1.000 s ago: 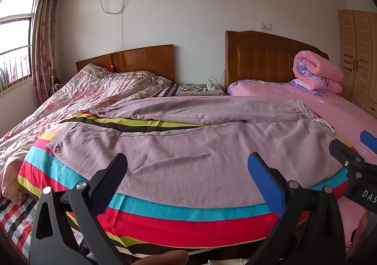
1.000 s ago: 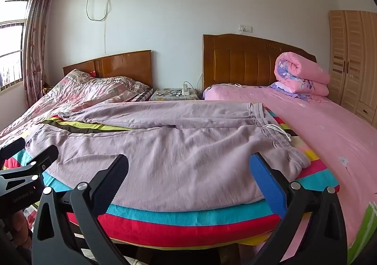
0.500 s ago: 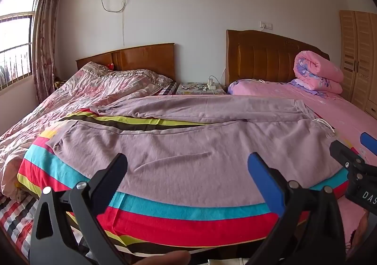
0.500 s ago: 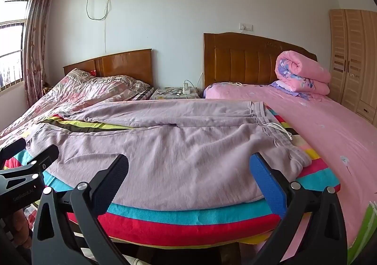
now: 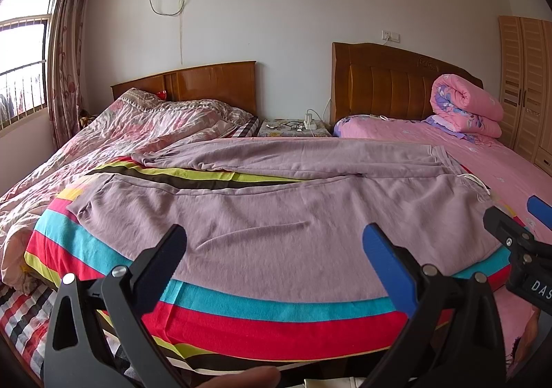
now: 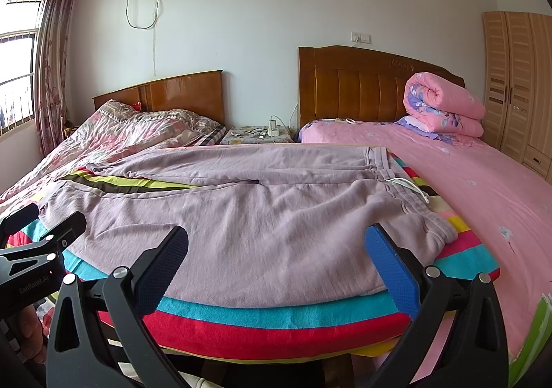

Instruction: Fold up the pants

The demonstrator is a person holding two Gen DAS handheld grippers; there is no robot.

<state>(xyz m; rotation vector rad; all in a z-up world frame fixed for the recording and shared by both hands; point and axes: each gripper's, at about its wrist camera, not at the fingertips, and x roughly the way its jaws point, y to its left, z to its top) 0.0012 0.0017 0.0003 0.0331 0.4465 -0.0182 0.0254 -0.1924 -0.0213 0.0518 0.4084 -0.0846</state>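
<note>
Mauve sweatpants (image 5: 276,215) lie spread flat on a striped blanket (image 5: 241,312), both legs running left, the waistband with a white drawstring (image 6: 407,184) at the right. They also show in the right wrist view (image 6: 262,226). My left gripper (image 5: 274,260) is open and empty, held in front of the near leg at the bed's front edge. My right gripper (image 6: 276,260) is open and empty, in front of the near hip and waistband area. Each gripper shows at the edge of the other's view.
The striped blanket lies over two beds pushed together: a floral quilt (image 5: 120,132) at the left, a pink sheet (image 6: 483,188) at the right with a rolled pink quilt (image 6: 441,105). A nightstand (image 5: 293,127) stands between the headboards. A wardrobe (image 6: 517,84) is far right.
Both views have drifted only slightly. The pants lie as before and both grippers stay open.
</note>
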